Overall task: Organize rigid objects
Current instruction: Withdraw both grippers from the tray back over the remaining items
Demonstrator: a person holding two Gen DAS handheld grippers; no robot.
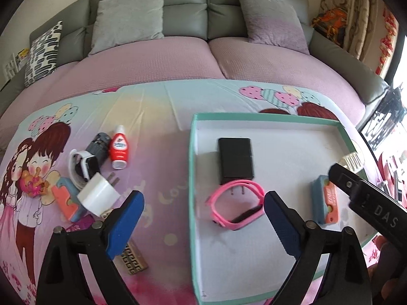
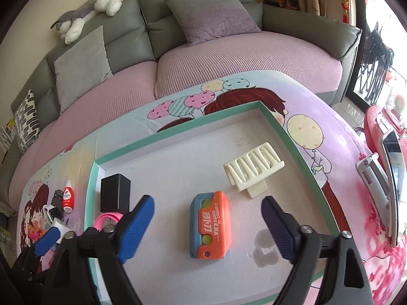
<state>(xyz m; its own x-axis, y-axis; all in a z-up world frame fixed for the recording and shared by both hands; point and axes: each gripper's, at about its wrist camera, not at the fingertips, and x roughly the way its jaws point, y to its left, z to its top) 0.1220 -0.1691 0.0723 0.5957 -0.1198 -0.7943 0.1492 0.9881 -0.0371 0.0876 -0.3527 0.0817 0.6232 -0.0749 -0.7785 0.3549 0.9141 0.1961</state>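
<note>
Both the left gripper (image 1: pixel 202 212) and right gripper (image 2: pixel 208 218) have fingers spread wide, empty, above the teal tray (image 2: pixel 178 133) holding the carrot knife toy (image 2: pixel 209 225) and pink watch (image 1: pixel 235 204).

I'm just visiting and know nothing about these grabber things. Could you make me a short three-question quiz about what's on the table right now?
1. True or false: the pink band lies inside the tray.
2. Which item is outside the tray? A) black charger B) red bottle C) carrot knife toy
3. Fill in: both the left gripper and the right gripper are ____, holding nothing.

Key: 1 true; 2 B; 3 open.
</note>
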